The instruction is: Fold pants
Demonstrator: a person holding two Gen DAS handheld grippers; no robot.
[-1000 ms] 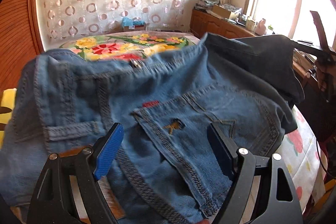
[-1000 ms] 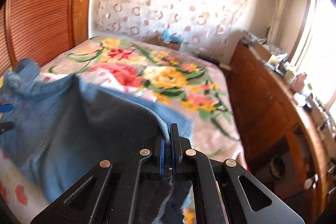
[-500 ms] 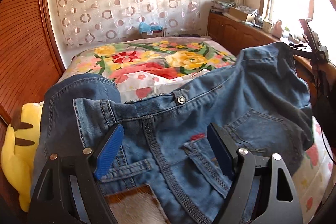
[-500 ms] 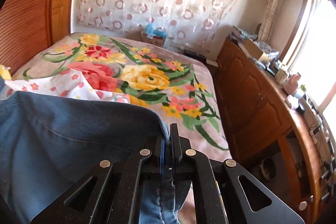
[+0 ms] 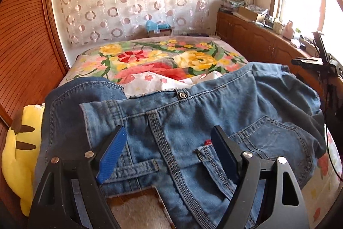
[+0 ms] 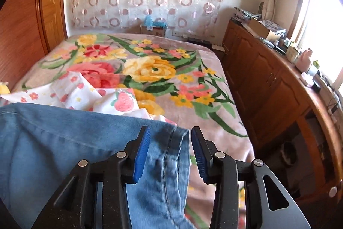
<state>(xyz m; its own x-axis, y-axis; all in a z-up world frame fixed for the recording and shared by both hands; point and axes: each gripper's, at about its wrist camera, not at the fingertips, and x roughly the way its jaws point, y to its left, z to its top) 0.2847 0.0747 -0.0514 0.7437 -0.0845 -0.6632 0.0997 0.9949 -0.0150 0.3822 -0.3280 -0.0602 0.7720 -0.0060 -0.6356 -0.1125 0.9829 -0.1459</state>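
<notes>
Blue denim pants (image 5: 193,119) lie folded over on the bed, waistband button and a back pocket facing up. My left gripper (image 5: 169,149) hovers just above the waistband area, jaws wide apart and touching nothing. In the right wrist view the pants' hem (image 6: 171,143) lies between the blue pads of my right gripper (image 6: 169,149), whose jaws are opening; the pads stand clear of the cloth on both sides. The right gripper's tool shows at the right edge of the left wrist view, beyond the far corner of the pants.
A floral blanket (image 6: 154,70) covers the bed, with a white patterned sheet (image 6: 85,93) bunched beyond the pants. A yellow plush toy (image 5: 19,153) lies at the left. A wooden cabinet (image 6: 274,83) with clutter lines the right wall; wood panelling is on the left.
The right gripper carried the pants' hem down onto the bed and its jaws have come apart, letting the cloth go. The left gripper pulled back a little and stayed open.
</notes>
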